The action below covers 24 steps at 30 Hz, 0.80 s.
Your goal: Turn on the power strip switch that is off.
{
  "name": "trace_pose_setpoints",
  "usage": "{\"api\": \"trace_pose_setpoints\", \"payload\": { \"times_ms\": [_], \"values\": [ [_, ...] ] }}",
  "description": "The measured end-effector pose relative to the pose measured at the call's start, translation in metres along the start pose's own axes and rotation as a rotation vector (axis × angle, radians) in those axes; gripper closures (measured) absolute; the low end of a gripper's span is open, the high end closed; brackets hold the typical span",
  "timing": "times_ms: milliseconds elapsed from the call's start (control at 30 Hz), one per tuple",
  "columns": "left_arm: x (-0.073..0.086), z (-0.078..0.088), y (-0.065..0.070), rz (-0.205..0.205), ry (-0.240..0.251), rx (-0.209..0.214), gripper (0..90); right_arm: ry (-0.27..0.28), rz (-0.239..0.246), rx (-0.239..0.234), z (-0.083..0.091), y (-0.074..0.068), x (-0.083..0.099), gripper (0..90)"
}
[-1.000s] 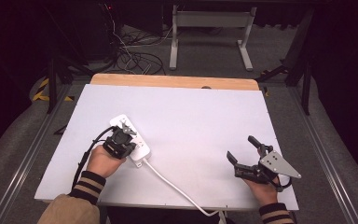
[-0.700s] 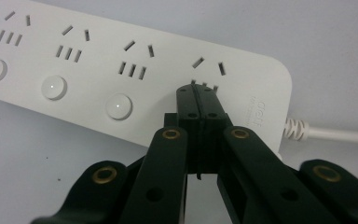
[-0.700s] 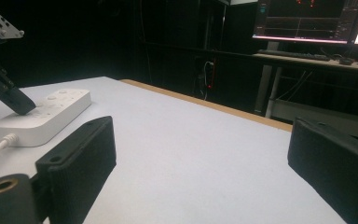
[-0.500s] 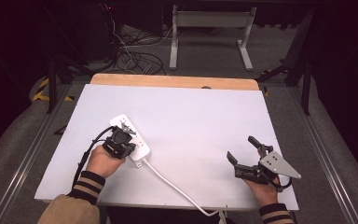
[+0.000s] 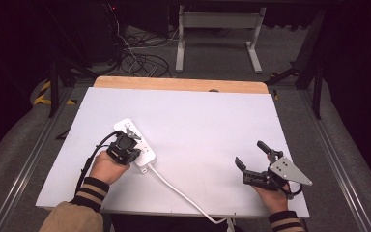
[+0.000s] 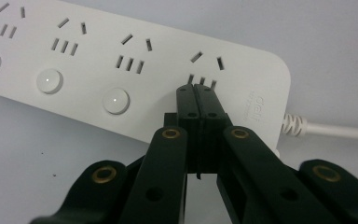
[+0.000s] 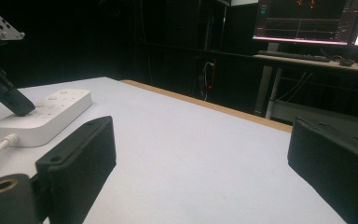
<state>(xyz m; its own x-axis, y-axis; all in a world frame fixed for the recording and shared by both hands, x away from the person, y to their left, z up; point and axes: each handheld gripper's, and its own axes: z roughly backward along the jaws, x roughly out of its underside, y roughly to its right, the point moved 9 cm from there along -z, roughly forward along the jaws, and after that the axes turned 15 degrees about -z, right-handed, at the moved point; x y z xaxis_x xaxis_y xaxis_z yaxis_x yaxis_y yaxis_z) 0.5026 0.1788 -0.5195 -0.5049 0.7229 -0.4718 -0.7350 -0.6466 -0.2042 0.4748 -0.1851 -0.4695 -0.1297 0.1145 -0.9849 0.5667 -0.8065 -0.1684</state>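
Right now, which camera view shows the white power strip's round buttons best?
The left gripper view: the white plastic power strip lies close up, with three round buttons and the sockets sharp, the shut left gripper at the fourth socket. The high view shows the strip small and half covered. The right gripper view shows it edge-on.

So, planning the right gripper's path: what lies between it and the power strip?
In the high view, only bare table and white cord between right gripper and power strip.

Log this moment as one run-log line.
left gripper: shut, tips on power strip near cord end | right gripper: open, empty, over table
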Motion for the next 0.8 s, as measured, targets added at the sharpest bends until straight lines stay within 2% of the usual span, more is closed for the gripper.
{"api": "trace_pose_setpoints", "payload": {
  "times_ms": [800],
  "values": [
    [0.0009, 0.0, -0.0004, -0.001, 0.017, 0.003, 90.0, -0.003, 0.001, -0.002, -0.0011, -0.0004, 0.0008, 8.3]
  ]
}}
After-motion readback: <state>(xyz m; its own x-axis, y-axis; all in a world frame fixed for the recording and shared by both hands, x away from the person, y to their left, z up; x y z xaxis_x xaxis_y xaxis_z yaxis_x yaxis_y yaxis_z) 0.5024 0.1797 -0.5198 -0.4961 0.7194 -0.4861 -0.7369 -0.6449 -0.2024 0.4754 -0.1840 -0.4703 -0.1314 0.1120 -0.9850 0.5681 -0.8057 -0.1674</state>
